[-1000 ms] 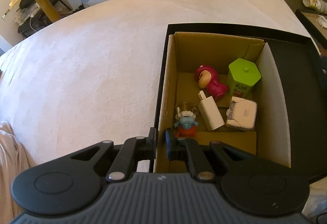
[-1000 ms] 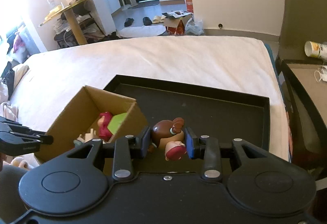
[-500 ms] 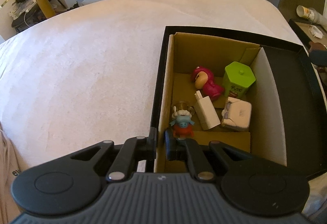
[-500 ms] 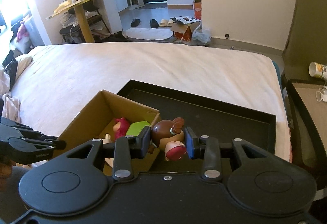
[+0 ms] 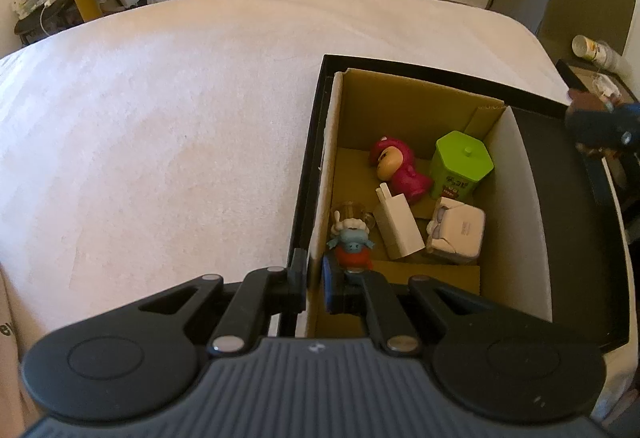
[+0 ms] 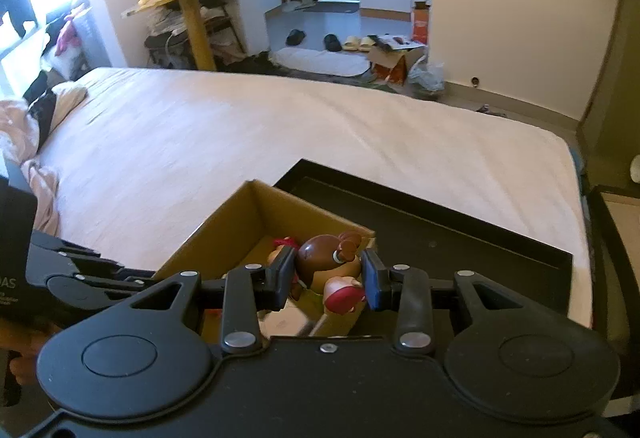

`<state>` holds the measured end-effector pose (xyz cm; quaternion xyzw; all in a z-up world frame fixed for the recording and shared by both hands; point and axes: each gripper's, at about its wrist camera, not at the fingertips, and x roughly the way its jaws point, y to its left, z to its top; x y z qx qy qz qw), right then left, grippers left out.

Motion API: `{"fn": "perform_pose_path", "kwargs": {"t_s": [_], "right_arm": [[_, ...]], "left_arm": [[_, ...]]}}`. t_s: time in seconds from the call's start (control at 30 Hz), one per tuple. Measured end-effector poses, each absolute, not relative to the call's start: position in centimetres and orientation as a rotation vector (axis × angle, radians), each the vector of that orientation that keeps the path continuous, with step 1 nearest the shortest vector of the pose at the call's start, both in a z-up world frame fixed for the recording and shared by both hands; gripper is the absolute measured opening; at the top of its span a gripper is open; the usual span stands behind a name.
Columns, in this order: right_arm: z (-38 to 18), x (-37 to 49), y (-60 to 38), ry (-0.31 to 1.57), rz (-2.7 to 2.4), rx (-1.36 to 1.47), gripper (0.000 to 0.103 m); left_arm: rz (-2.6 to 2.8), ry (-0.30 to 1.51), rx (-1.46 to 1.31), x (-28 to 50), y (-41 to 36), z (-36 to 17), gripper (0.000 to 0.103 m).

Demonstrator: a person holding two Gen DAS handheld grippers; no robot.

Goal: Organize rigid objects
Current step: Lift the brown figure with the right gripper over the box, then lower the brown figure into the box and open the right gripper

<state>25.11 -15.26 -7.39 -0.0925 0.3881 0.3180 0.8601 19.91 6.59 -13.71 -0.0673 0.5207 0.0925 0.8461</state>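
Left hand-held gripper (image 5: 314, 280) was clamped narrowly on the box (image 5: 326, 174) wall at its near-left corner. Right hand-held gripper (image 6: 327, 279) was shut on a brown figure (image 6: 325, 262), held above the box's near edge. Box sat in the left end of a black tray (image 5: 568, 222) on the bed (image 5: 168, 126). Inside: pink toy (image 5: 396, 168), green tin (image 5: 462, 162), white charger (image 5: 398, 224), white pouch (image 5: 458, 230), blue-red figurine (image 5: 352, 242) by the left wall.
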Motion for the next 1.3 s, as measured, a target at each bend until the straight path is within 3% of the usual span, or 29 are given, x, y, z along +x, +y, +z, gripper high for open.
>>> {"fn": "perform_pose_path", "kwargs": {"t_s": [1.3], "right_arm": [[-14.1,25.2,-6.4,0.975,0.709,-0.350,0.037]], "left_arm": [[0.139,1.077,-0.235,19.7,8.2,-14.2,0.008]]}}
